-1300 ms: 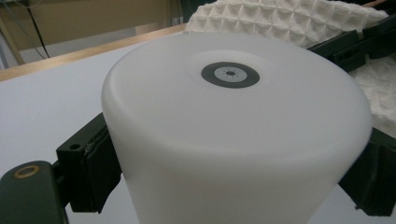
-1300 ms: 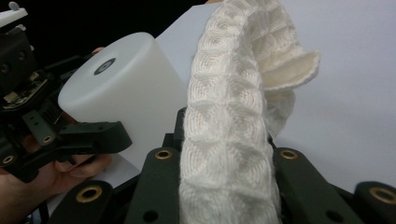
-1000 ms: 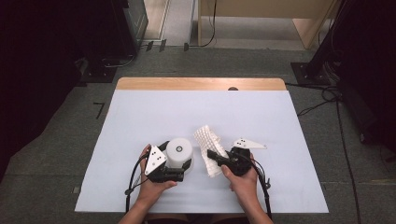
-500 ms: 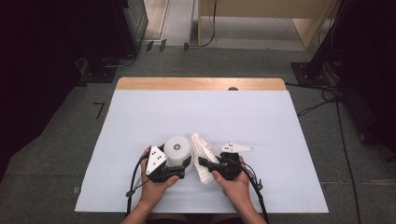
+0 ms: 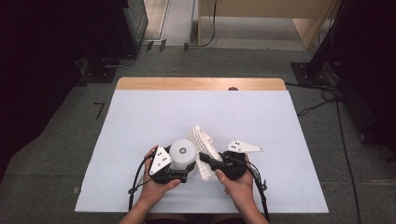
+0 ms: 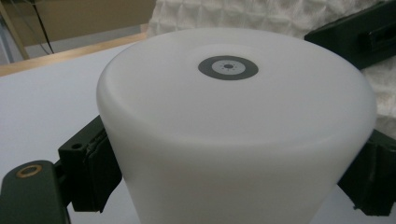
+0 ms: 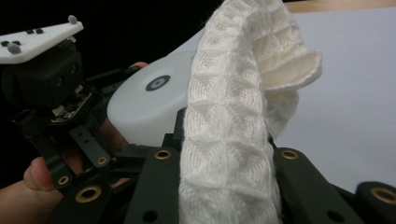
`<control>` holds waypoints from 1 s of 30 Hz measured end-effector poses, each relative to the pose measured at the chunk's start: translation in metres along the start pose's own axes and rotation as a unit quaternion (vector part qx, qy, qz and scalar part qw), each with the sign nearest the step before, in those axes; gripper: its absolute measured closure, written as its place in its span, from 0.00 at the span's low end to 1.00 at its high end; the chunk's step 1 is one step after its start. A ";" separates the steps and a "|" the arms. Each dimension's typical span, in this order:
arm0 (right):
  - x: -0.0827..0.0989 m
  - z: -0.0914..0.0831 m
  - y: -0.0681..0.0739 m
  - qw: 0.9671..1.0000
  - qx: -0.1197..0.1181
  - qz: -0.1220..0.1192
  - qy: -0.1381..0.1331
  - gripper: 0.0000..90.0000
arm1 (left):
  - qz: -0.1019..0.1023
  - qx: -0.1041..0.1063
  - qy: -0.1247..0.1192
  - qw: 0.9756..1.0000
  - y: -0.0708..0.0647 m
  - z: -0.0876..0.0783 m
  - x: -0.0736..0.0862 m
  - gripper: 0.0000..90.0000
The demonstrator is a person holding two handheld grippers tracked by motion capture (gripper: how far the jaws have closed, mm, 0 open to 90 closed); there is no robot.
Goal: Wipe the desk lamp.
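My left tongs (image 5: 183, 173) have just been closing and now squeeze the white cup (image 5: 182, 154) by its sides; the cup stands upside down on the table (image 5: 140, 121), near my edge; my right tongs (image 5: 204, 158) are clamped on the cloth (image 5: 201, 142); the cloth hangs just right of the cup, touching it, its long side running away from me; I think wiping the cup comes next.

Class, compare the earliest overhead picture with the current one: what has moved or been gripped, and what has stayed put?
The left claw has just been closing and now clamps the white cylinder, which sits between its jaws. The right claw has carried the white waffle cloth leftward, up against the cylinder. The cloth stays pinched in the right claw, and the white table is unchanged.
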State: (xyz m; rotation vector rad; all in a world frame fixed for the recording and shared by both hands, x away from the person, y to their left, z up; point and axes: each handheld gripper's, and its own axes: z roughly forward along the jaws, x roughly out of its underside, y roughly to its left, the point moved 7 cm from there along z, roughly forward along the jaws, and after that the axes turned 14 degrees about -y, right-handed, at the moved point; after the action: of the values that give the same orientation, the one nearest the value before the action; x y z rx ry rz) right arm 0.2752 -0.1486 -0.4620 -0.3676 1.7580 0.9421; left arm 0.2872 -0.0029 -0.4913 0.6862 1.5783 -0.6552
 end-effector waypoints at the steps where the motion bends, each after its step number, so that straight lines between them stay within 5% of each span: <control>1: 0.002 0.001 -0.001 1.000 0.001 0.002 0.003 0.81 | -0.001 0.000 -0.005 1.000 0.001 -0.001 -0.002 0.10; 9: 0.028 0.013 -0.013 0.998 0.014 0.019 0.052 0.82 | -0.010 -0.007 -0.017 1.000 0.008 -0.006 -0.009 0.10; 21: -0.001 0.001 -0.002 1.000 -0.002 0.014 0.002 0.82 | 0.009 0.005 0.004 1.000 0.001 -0.001 0.000 0.10; 30: 0.019 0.010 -0.009 0.999 0.004 0.018 0.036 0.82 | 0.008 0.003 -0.015 1.000 0.005 -0.006 -0.010 0.10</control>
State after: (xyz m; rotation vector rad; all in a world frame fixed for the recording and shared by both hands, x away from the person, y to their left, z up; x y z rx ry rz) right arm 0.2802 -0.1439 -0.4838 -0.3705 1.8394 0.9578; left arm 0.2881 0.0046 -0.4814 0.6899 1.5434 -0.6565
